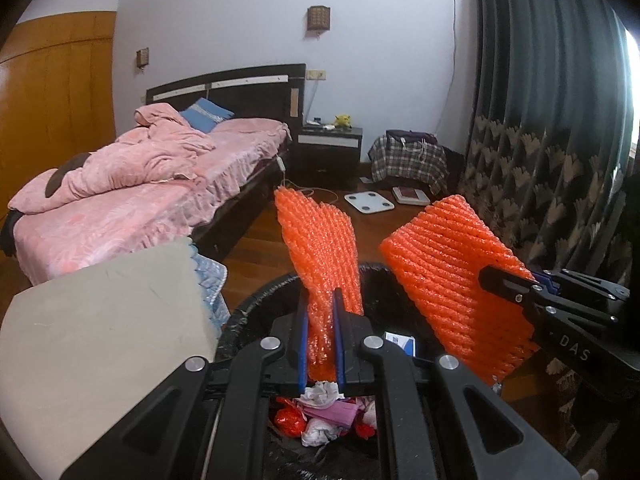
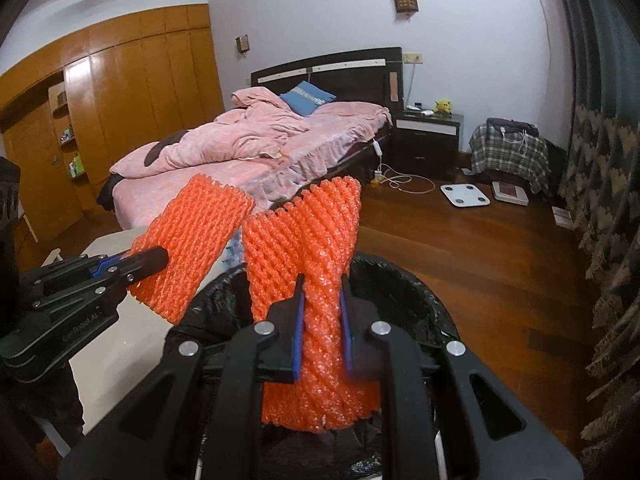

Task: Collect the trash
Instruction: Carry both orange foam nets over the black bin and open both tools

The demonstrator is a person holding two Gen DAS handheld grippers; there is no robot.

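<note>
My left gripper (image 1: pixel 321 300) is shut on an orange foam net sleeve (image 1: pixel 316 244) and holds it upright over a bin lined with a black bag (image 1: pixel 256 312). My right gripper (image 2: pixel 322 284) is shut on a second orange foam net sleeve (image 2: pixel 308 248) over the same bin (image 2: pixel 408 280). Each gripper shows in the other's view with its sleeve: the right one (image 1: pixel 486 278) with its sleeve (image 1: pixel 448 280), the left one (image 2: pixel 162 258) with its sleeve (image 2: pixel 192 240). Crumpled paper and red and pink wrappers (image 1: pixel 324 412) lie in the bin.
A beige table top (image 1: pixel 100 340) stands just left of the bin. A bed with pink bedding (image 1: pixel 132 184) is behind it. A nightstand (image 1: pixel 330 148), a plaid bag (image 1: pixel 408 156) and a white scale (image 1: pixel 368 202) are on the wooden floor. Dark curtains (image 1: pixel 540 120) hang at the right.
</note>
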